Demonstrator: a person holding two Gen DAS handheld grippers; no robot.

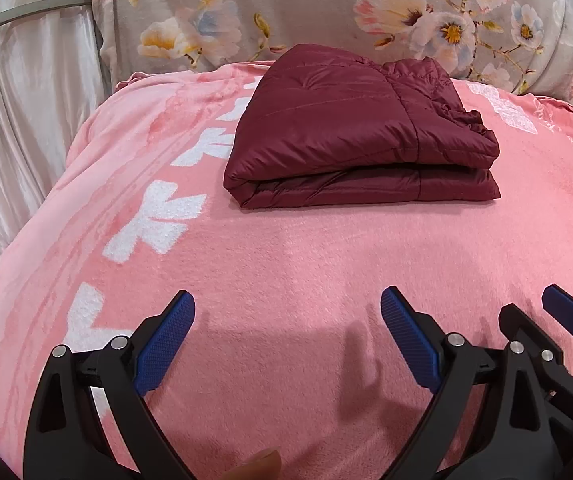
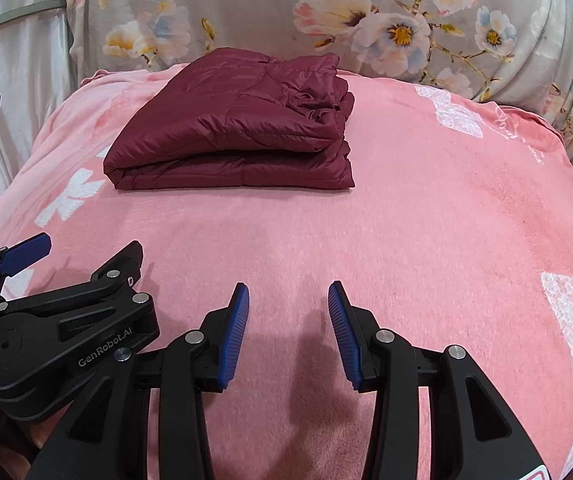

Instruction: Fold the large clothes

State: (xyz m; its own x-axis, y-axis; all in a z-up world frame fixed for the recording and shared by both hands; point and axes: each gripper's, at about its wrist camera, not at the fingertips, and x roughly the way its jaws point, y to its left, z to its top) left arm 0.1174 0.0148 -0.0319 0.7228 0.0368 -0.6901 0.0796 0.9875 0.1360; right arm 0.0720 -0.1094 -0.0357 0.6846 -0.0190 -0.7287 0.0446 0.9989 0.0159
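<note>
Both the left claw [image 1: 287,318] and right claw [image 2: 288,314] are hovering spread and empty while the folded, puffy maroon quilted jacket [image 1: 360,132] is lying well ahead on the pink fleece blanket [image 1: 286,256], likely light, soft and slippery, best pinched at its stitched hem.

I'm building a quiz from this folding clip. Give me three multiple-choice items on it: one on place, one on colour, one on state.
1. Where does the jacket lie?
A. on the pink blanket
B. in the left tongs
C. on the floor

2. What colour is the jacket?
A. navy
B. maroon
C. white

3. How do the right tongs stand?
A. shut on the jacket
B. shut on the blanket
C. open, holding nothing

Answers: 1 A, it rests on the blanket ahead of both tongs; 2 B, its quilted fabric is dark red; 3 C, blanket shows between the blue pads.
</note>
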